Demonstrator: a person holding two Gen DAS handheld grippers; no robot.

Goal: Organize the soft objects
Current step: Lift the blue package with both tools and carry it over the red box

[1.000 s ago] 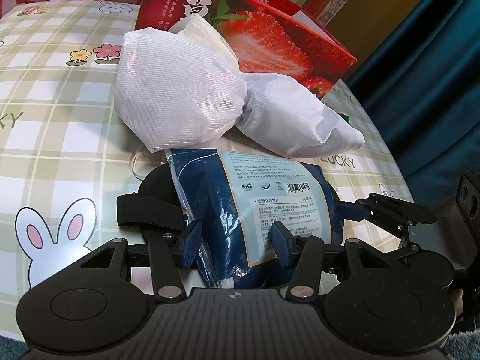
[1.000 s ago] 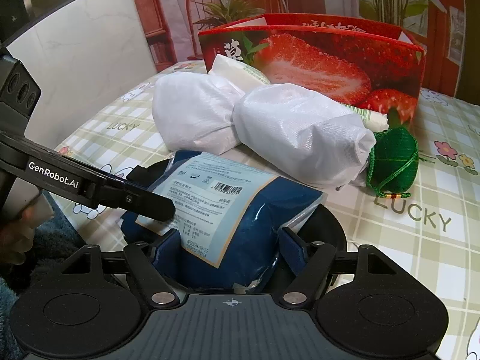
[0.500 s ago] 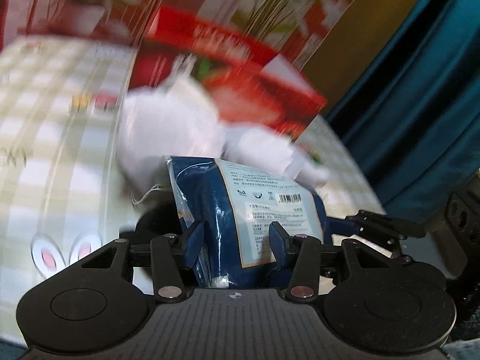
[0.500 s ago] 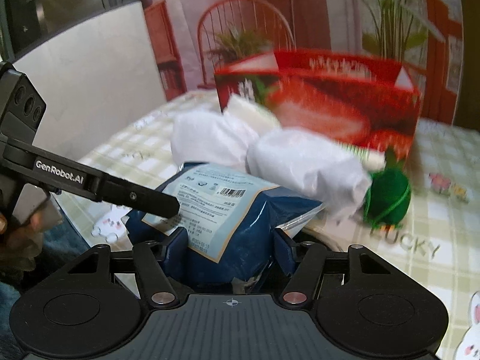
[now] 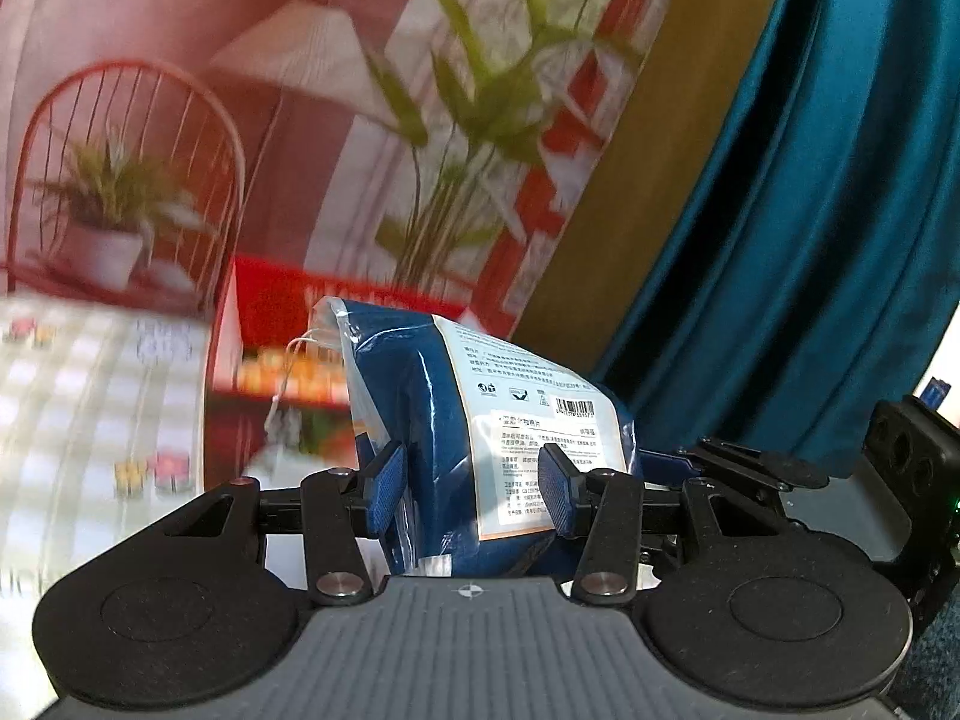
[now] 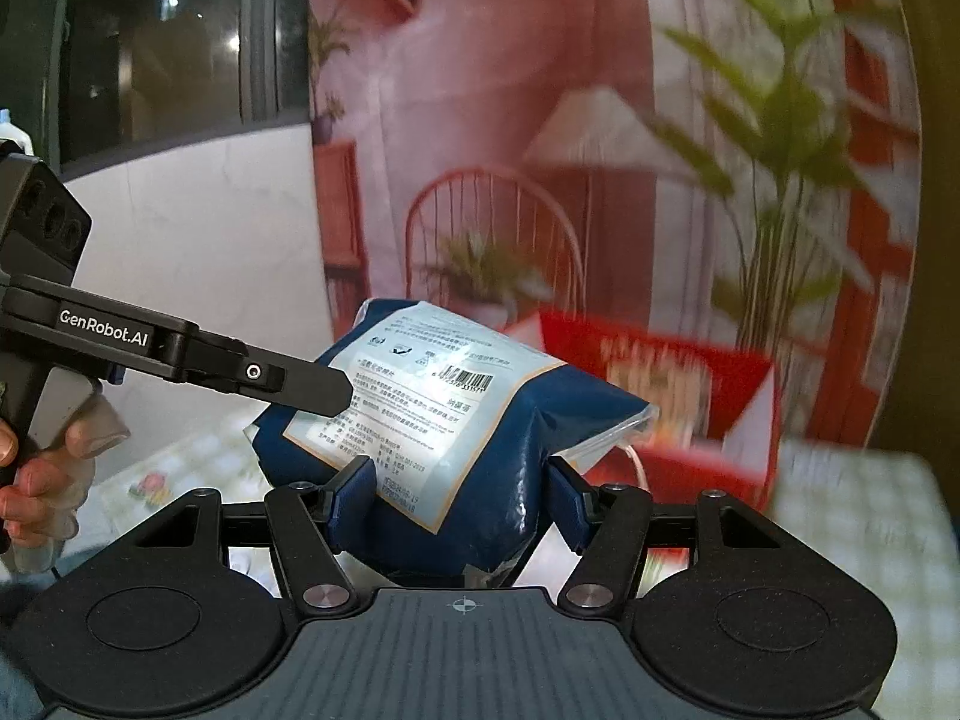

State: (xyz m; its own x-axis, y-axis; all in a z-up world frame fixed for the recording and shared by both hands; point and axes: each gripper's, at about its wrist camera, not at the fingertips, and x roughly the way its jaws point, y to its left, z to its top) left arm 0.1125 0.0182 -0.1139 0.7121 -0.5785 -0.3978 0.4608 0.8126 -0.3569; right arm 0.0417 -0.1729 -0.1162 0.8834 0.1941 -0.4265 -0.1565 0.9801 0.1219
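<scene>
Left wrist view: the left gripper is clamped on the near end of the blue soft pack, its blue pads pressing both flanks. The pack is clear of the checked tablecloth, in front of the red strawberry box. Its long axis runs away from the camera and tilts upward, sealed end farthest. The film wrapper looks slick and the filling yields, so judge it light, compressible and not fragile.

Right wrist view: the right gripper is clamped on the same pack, label and barcode up. The pack dents at the pads. Grip the bulging body, not the thin sealed flap at right.
</scene>
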